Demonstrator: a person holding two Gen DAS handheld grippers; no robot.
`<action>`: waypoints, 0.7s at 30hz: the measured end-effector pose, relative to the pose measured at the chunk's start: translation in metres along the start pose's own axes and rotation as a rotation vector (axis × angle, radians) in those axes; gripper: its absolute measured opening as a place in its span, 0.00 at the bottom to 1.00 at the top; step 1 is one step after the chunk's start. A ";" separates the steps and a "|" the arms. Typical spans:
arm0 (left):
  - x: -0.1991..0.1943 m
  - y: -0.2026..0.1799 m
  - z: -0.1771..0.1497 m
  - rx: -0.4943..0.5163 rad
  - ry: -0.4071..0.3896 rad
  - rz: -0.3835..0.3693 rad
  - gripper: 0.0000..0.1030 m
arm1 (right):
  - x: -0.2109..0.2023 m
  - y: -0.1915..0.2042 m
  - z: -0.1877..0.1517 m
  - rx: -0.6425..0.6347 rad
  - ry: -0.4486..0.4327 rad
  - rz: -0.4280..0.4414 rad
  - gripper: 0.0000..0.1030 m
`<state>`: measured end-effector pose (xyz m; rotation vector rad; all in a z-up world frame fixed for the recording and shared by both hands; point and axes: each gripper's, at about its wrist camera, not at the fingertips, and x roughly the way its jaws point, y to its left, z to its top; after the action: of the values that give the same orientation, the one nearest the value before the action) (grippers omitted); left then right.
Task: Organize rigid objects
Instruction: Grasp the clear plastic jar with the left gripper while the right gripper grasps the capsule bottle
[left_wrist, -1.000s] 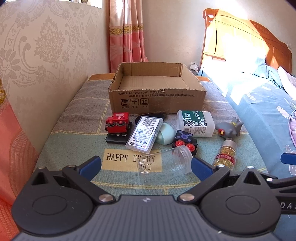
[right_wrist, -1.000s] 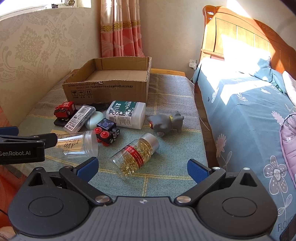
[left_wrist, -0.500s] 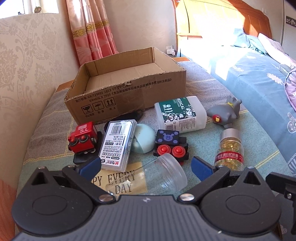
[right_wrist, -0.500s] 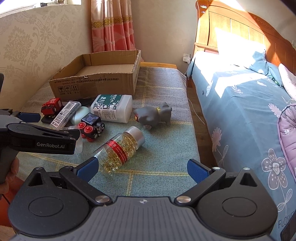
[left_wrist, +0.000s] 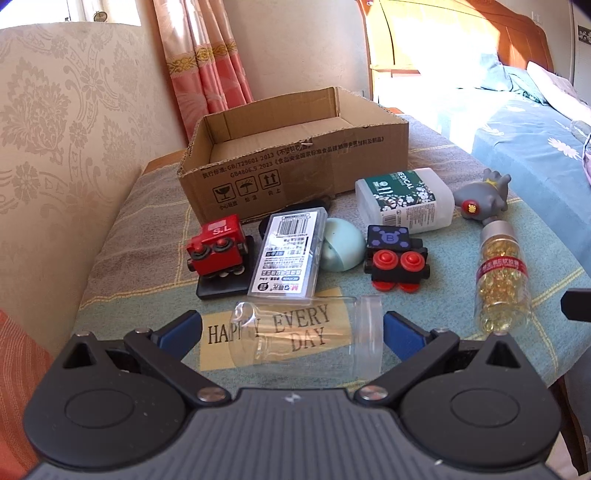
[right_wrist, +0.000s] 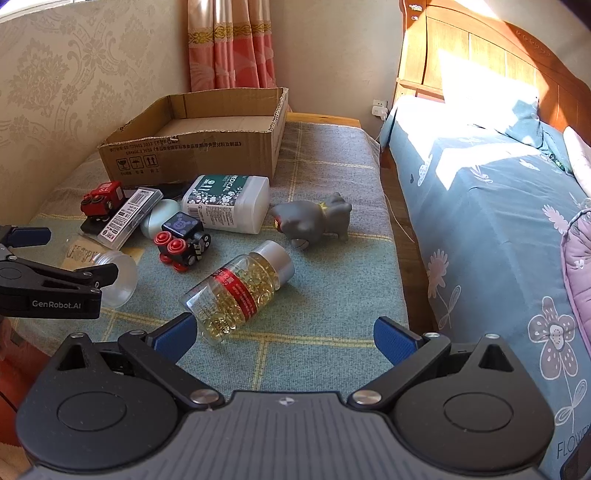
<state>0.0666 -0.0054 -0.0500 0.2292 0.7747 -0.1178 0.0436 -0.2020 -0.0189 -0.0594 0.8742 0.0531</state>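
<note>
A clear empty plastic jar (left_wrist: 310, 334) lies on its side on the cloth-covered table, between the open fingers of my left gripper (left_wrist: 291, 328); the pads stand apart from it. It also shows in the right wrist view (right_wrist: 118, 280). My right gripper (right_wrist: 284, 332) is open and empty, just in front of a lying bottle of golden capsules (right_wrist: 240, 288). An open cardboard box (left_wrist: 295, 162) stands at the back.
Between box and jar lie a red toy train (left_wrist: 216, 247), a flat barcode case (left_wrist: 290, 254), a mint round case (left_wrist: 341, 249), a black toy with red wheels (left_wrist: 395, 254), a white medical bottle (left_wrist: 404, 199) and a grey toy animal (left_wrist: 480, 199). A bed (right_wrist: 498, 206) stands to the right.
My left gripper has moved down and in, so the clear jar now lies between its open fingers. My right gripper has come closer to the capsule bottle.
</note>
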 end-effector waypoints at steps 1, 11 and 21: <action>0.000 0.005 -0.003 -0.009 0.000 -0.004 1.00 | 0.001 0.001 0.000 -0.007 0.001 0.003 1.00; 0.033 0.019 -0.022 -0.097 0.085 -0.089 1.00 | 0.014 0.001 0.000 -0.084 -0.009 0.047 1.00; 0.035 0.024 -0.030 -0.138 0.070 -0.107 1.00 | 0.035 -0.001 0.018 -0.226 -0.058 0.213 1.00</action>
<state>0.0756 0.0243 -0.0916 0.0608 0.8611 -0.1577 0.0800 -0.2010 -0.0347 -0.1751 0.8110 0.3510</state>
